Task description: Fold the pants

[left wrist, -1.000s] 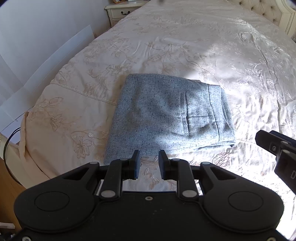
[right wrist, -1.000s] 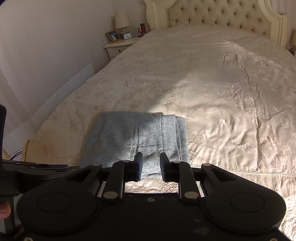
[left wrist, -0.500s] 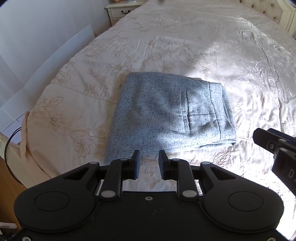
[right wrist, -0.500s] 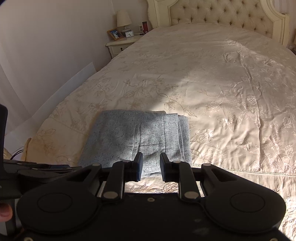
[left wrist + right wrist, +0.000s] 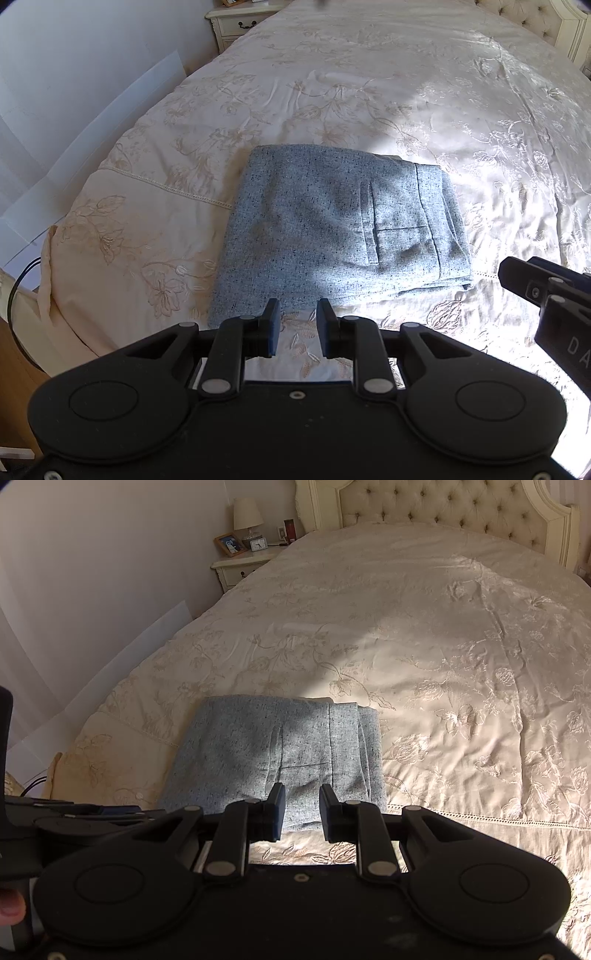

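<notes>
Left wrist view: folded grey pants [image 5: 332, 229] lying flat on bedspread [image 5: 369, 74], stacked edges facing right; left gripper [image 5: 295, 328] and right gripper [image 5: 299, 810] hovering, fingers narrowly parted, holding nothing.

Grey pants [image 5: 332, 229] lie folded, seemingly flat, on bed.

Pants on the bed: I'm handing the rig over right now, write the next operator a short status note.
Left gripper: open, holding nothing, just short of the near edge of the pants.
Right gripper: open, holding nothing, over the near edge of the pants.
Pants: lying flat in a compact folded rectangle on the bedspread, near the foot of the bed, pocket side up.
Done: the fold looks complete, edges fairly even.
Left: probably nothing but a quick check of the layered right edge, then pull both grippers away.
</notes>
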`<state>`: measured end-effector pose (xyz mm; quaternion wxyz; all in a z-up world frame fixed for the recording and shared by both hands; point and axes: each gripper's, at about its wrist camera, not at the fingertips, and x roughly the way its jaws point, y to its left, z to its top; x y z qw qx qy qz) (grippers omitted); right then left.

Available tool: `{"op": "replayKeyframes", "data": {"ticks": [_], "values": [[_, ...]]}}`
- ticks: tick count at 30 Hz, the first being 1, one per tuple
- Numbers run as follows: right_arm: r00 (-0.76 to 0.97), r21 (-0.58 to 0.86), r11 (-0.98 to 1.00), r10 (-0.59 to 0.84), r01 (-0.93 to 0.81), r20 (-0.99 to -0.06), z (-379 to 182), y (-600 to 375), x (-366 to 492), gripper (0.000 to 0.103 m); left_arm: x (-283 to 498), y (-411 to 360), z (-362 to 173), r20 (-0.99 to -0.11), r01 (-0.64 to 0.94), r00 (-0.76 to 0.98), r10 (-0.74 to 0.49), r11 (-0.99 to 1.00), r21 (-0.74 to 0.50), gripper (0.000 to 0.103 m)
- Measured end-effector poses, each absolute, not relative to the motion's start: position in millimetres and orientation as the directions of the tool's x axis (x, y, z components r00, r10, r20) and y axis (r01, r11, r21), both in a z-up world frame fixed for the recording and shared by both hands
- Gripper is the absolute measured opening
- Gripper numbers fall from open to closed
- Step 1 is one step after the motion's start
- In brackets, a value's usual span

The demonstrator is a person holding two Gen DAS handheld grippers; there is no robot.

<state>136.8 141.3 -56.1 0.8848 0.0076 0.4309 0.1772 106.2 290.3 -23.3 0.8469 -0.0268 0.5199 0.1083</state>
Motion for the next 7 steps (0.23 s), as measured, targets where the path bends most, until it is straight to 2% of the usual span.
{"op": "replayKeyframes", "data": {"ticks": [7], "values": [[0.559,0.17,0.938,0.319,-0.303,-0.766,-58.6,142.5,138.4,0.022,110.2,293.4,-26.1,-0.893,-0.217,0.422,0.156,0.974,0.068,0.031]]}}
